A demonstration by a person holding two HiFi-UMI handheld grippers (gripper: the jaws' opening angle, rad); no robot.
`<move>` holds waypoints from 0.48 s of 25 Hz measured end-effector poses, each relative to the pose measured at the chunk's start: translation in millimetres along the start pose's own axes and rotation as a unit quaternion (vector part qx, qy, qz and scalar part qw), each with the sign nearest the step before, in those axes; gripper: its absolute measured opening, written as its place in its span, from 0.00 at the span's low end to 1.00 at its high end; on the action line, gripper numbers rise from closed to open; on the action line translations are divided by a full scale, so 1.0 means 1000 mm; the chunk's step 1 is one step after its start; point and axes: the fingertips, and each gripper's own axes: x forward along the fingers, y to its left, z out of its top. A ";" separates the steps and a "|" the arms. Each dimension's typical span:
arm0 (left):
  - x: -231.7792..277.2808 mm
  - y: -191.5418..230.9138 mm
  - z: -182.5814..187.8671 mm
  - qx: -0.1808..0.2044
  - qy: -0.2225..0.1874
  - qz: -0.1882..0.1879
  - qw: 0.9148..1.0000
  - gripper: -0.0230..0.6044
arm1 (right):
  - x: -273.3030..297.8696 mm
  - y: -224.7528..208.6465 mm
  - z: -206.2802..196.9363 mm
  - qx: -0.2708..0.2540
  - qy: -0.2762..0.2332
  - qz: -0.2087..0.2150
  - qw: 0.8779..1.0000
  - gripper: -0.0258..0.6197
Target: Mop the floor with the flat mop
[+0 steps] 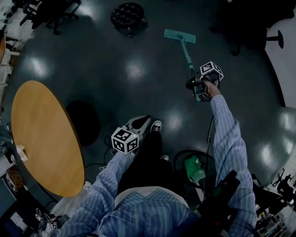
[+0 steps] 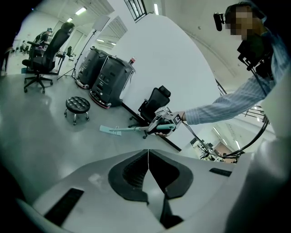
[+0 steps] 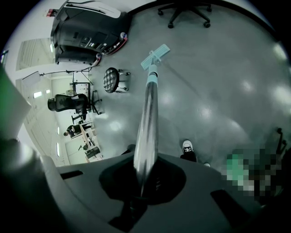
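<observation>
The right gripper [image 3: 144,178] has its fingers clamped on the pole of the flat mop [image 1: 186,52]. Its teal mop head [image 1: 179,36] lies on the floor [image 1: 101,69] near a black rolling stool [image 1: 127,14]. The left gripper [image 2: 148,157] hangs empty, fingers together, beside a round wooden worktop [image 1: 44,134].

The floor [image 1: 92,60] was smooth and very shiny, with lights glinting on it. The mop pole [image 3: 148,123] was bright, shiny metal, with a blue-green plastic part further along. The round table [image 1: 41,139] looked like smooth wood, not shiny. The shirt sleeve [image 1: 226,134] was soft striped cloth. The left gripper [image 2: 148,159] was dull grey plastic with black ribbed pads [image 2: 132,173].
</observation>
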 end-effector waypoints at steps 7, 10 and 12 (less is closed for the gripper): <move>-0.006 -0.021 -0.012 0.014 0.004 -0.016 1.000 0.05 | 0.001 -0.039 -0.055 0.003 0.008 0.004 1.000 0.08; -0.010 -0.036 -0.019 0.021 0.007 -0.023 0.999 0.05 | 0.005 -0.053 -0.091 0.002 0.018 0.013 1.000 0.08; -0.012 -0.048 -0.024 0.026 0.008 -0.029 0.999 0.05 | 0.006 -0.064 -0.116 0.003 0.022 0.017 1.000 0.08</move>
